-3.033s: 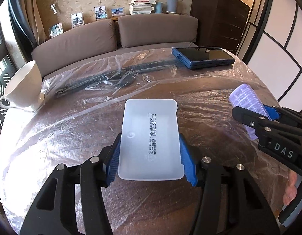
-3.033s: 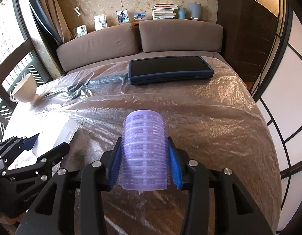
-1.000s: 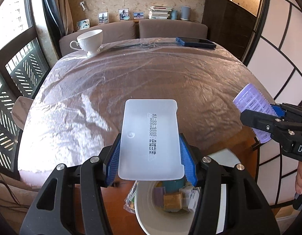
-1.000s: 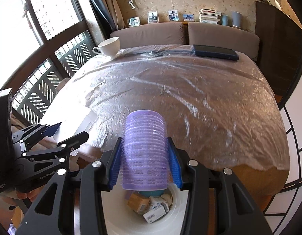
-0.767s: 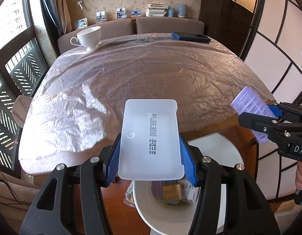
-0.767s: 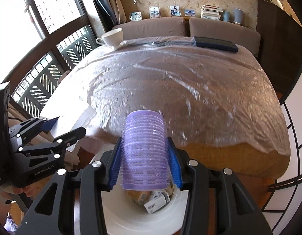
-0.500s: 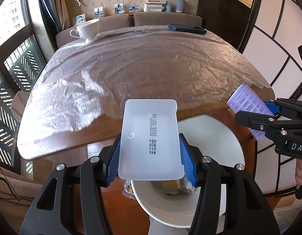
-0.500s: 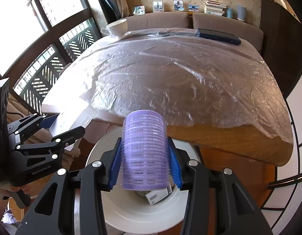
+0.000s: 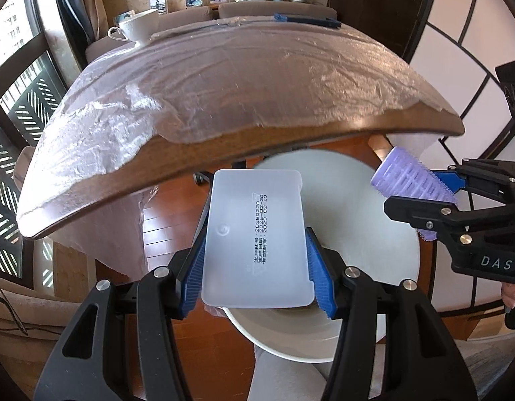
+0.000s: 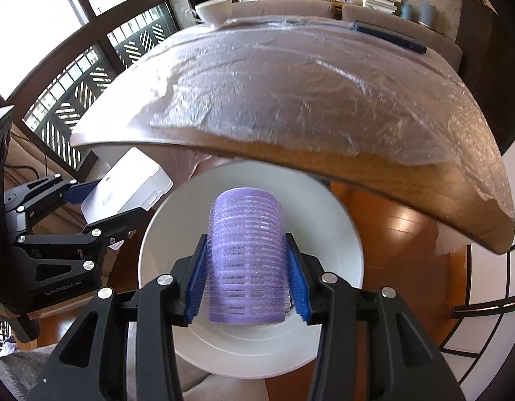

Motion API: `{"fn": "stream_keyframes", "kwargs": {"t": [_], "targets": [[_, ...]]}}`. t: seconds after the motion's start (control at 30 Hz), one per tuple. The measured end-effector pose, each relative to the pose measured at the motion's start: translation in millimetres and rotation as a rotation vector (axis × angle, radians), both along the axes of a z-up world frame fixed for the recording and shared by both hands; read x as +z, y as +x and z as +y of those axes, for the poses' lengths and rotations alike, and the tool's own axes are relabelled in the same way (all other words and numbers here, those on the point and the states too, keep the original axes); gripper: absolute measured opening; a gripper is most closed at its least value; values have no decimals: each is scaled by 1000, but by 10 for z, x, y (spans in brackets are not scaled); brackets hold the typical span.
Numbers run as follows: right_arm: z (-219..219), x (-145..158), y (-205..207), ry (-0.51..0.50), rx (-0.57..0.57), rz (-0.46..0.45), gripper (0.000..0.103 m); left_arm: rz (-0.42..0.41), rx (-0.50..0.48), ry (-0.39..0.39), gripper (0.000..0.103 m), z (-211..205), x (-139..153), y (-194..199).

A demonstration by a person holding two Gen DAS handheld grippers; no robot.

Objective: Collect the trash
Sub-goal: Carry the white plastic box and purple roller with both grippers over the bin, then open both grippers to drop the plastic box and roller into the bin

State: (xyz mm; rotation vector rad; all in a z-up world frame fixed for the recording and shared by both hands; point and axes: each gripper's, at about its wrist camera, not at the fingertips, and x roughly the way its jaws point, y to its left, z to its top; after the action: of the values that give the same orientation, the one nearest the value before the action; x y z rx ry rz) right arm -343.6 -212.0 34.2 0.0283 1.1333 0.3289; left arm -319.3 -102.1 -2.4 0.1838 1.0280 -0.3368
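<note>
We hold both items over the white bin point(image 10: 334, 234) beside the surface: left gripper point(image 9: 255, 250) jaws clenched on the frosted plastic lid point(image 9: 255, 234), right gripper point(image 10: 245, 267) on the purple hair roller point(image 10: 245, 257). We advise centring each above the opening before letting go.

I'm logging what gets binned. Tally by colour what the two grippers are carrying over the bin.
White: 1, plastic lid in the left gripper
Purple: 1, hair roller in the right gripper
Total: 2, above the white bin
</note>
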Motion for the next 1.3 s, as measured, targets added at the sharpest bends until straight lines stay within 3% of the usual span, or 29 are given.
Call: {"fn": "stream_keyframes", "kwargs": {"t": [0.83,1.17,1.2,1.27,1.3], "targets": [[87,-681,35,-100,13,112,43,116,-81,74,56,-171,-614,-16],[80,-783,135,-94,-13,144,44,141,-116,99,56,-234,-712,36],[65,-781,127,-91,-15,146,45,138,-128,100,59,-254,-706,40],[32,-751,107,-89,-33,143,62,108,-128,123,82,-273,-680,26],[20,-745,101,-89,-38,140,64,95,-129,126,82,-266,-669,30]]}}
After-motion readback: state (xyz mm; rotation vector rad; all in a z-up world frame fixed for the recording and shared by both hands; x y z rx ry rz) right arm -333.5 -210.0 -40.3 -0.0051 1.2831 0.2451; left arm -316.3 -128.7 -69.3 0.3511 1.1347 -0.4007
